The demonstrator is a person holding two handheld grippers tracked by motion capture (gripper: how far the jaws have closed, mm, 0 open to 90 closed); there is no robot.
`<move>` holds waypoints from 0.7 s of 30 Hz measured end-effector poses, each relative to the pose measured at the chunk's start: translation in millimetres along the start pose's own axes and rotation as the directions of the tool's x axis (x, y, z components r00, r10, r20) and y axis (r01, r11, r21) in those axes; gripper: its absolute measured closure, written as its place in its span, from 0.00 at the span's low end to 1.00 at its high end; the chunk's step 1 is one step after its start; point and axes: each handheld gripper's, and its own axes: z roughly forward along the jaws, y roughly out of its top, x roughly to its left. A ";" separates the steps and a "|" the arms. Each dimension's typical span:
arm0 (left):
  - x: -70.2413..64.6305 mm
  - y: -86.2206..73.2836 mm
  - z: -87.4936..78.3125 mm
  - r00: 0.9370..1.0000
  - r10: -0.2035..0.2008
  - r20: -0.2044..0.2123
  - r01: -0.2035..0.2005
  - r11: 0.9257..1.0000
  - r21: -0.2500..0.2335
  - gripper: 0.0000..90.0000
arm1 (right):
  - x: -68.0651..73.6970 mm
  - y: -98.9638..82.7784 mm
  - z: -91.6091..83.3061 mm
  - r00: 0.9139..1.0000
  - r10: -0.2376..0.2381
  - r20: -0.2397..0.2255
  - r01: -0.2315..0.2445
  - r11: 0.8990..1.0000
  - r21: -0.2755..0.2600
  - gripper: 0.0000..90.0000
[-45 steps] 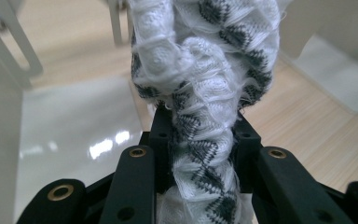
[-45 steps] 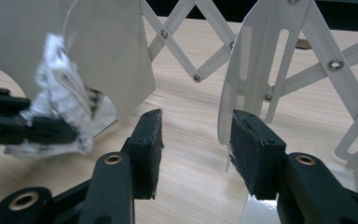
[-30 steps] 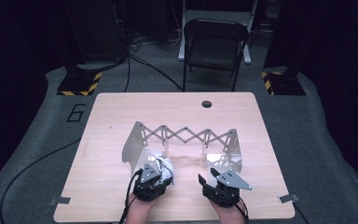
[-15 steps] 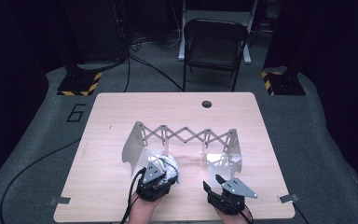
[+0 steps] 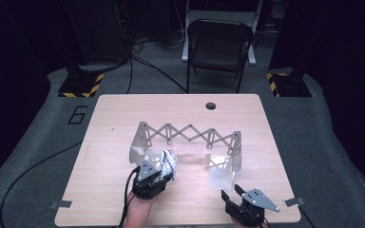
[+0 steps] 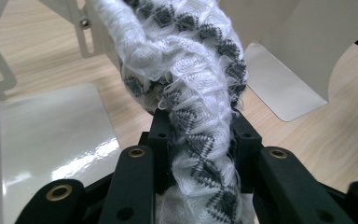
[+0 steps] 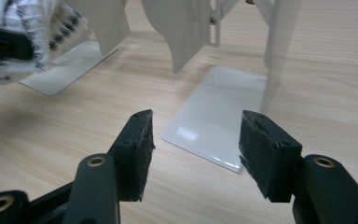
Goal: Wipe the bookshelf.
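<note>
My left gripper (image 5: 160, 172) is shut on a white and black knitted cloth (image 5: 167, 160) near the left end of a folding metal rack (image 5: 190, 133). In the left gripper view the bunched cloth (image 6: 200, 88) runs up between the black jaws (image 6: 200, 137) and hides the pads. My right gripper (image 5: 231, 195) stands open low over the table near its front edge, with nothing between its fingers. From the right gripper view its jaws (image 7: 196, 149) frame the rack's shiny right foot plate (image 7: 214, 126). The held cloth (image 7: 37, 23) is at the upper left there.
The rack's scissor bars span the middle of the wooden table (image 5: 109, 123) between two upright end panels, each with a flat foot plate (image 5: 220, 173). A cable hole (image 5: 211, 105) lies at the far edge. A folding chair (image 5: 218, 45) stands beyond the table.
My right gripper has drawn back from the rack's right foot plate toward the table's front edge. The left gripper and the cloth have stayed in place.
</note>
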 end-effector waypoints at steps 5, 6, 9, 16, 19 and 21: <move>-2.0 -2.8 -1.1 1.000 -0.006 0.014 0.006 1.000 -0.003 0.76 | -7.2 -0.6 -0.5 0.999 0.008 0.043 -0.008 1.000 0.001 0.49; -2.0 -2.8 -1.1 1.000 -0.006 0.014 0.006 1.000 -0.003 0.75 | -7.2 -0.6 -0.5 0.999 0.008 0.043 -0.008 1.000 0.001 0.49; -6.6 -3.4 -1.5 0.999 0.024 0.035 -0.025 1.000 0.010 0.75 | -10.4 2.6 0.7 0.997 0.004 0.076 -0.004 1.000 -0.003 0.49; -19.4 0.7 -0.6 0.996 0.036 0.078 -0.036 0.999 0.001 0.75 | -22.5 9.9 17.0 0.992 0.007 0.124 -0.006 1.000 -0.006 0.48; -25.7 3.3 1.9 0.994 0.056 0.089 -0.055 0.998 -0.009 0.75 | -27.6 17.5 31.1 0.991 0.001 0.131 -0.001 1.000 0.000 0.49; -27.4 4.0 2.9 0.994 0.052 0.092 -0.051 0.999 -0.009 0.75 | -28.7 19.7 35.9 0.991 -0.006 0.135 0.007 1.000 -0.005 0.51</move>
